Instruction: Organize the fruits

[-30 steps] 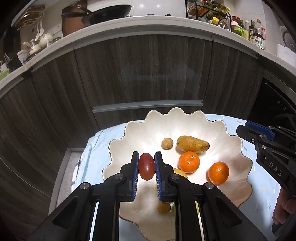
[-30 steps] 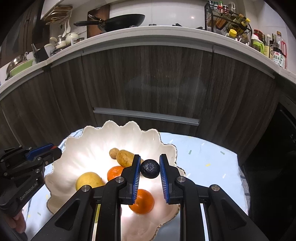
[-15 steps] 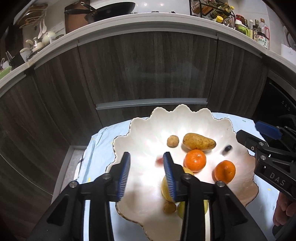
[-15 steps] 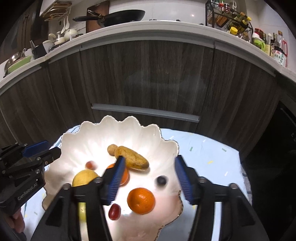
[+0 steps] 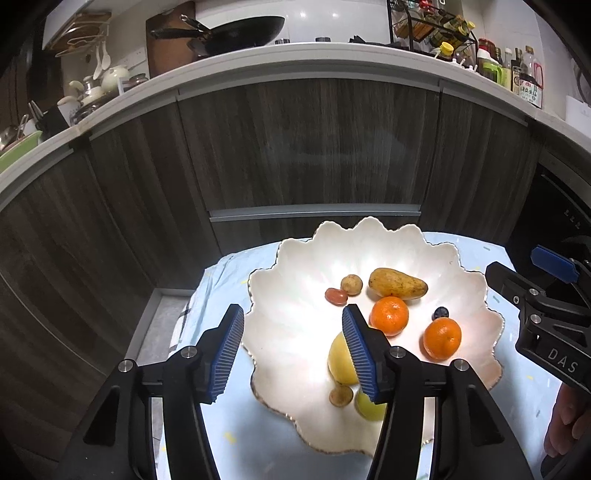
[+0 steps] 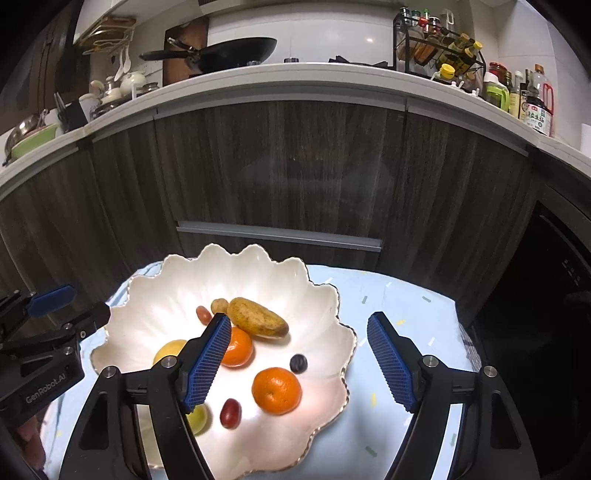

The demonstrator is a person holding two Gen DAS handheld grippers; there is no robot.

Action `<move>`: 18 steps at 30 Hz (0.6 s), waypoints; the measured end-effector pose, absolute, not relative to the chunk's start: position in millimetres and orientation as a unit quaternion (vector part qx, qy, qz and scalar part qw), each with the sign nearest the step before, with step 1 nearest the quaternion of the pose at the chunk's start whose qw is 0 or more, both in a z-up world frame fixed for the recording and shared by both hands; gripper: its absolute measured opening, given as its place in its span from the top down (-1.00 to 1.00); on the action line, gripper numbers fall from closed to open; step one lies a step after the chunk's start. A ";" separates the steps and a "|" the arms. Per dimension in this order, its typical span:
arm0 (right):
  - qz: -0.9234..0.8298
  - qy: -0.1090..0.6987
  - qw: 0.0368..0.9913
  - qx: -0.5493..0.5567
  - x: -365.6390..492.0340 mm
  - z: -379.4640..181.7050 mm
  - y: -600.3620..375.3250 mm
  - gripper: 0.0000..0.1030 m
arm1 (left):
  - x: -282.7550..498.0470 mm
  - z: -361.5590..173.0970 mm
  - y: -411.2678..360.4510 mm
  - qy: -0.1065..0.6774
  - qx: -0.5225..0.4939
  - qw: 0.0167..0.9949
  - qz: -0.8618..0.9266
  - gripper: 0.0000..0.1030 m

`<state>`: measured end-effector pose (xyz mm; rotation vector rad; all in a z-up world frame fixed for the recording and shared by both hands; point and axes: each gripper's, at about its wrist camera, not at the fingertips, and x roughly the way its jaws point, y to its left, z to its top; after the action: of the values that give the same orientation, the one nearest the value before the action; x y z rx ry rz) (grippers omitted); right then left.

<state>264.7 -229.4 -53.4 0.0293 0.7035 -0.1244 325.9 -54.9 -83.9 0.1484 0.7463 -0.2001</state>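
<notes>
A white scalloped bowl (image 5: 295,280) (image 6: 162,291) on a light blue cloth holds two oranges (image 5: 389,315) (image 6: 276,389), a brown pear (image 5: 398,283) (image 6: 257,318), a yellow fruit (image 5: 341,360) (image 6: 170,349), a dark blueberry (image 5: 440,313) (image 6: 298,363), a red fruit (image 5: 336,295) (image 6: 203,314), a dark red grape (image 6: 230,412) and small brown fruits (image 5: 351,284). My left gripper (image 5: 291,350) is open and empty over the bowl's left side. My right gripper (image 6: 299,363) is open and empty above the bowl's right rim.
Dark wood cabinets (image 5: 314,147) with a grey handle (image 5: 314,214) stand behind the table. A counter above carries a black pan (image 5: 236,31), bottles (image 5: 524,79) and dishes. The table's left edge (image 5: 207,291) drops to the floor.
Both grippers opened wide. The left one released the red fruit and the right one released the dark blueberry; both now lie in the bowl. Both grippers drew back.
</notes>
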 end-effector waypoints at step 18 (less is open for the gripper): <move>-0.057 0.325 0.944 0.023 202.6 -7.5 -220.5 -0.55 | 254.2 -30.7 -42.6 0.341 0.071 0.932 -0.096 -0.11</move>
<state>202.6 -220.5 -7.5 0.0459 0.6632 -0.1168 254.2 -42.6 -30.7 0.1443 0.6984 -0.1970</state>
